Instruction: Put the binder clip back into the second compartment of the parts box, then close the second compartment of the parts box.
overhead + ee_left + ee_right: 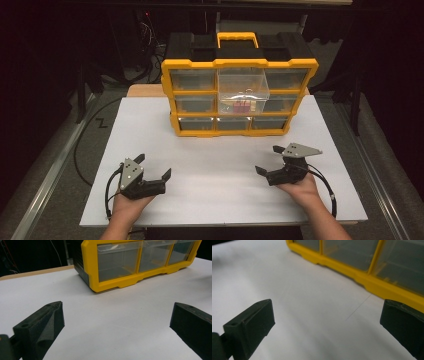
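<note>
A yellow and black drawer organizer (240, 97) stands upright at the back of the white table (215, 165), with clear drawers in three rows. Its top middle drawer (243, 90) is pulled out toward me, and small red items (242, 106) show through it. My left gripper (152, 166) rests at the front left, jaws open and empty. My right gripper (268, 160) rests at the front right, also open and empty. In the left gripper view the organizer's (140, 262) bottom left corner lies ahead. The right gripper view has the yellow base rail of the organizer (362, 277) ahead.
The white tabletop stretches bare between the grippers and the organizer. A black cable (82, 145) loops on the grey floor left of the table. Dark surroundings and a metal rail (45, 185) flank the table. A black carry handle section with yellow grip (238, 39) tops the organizer.
</note>
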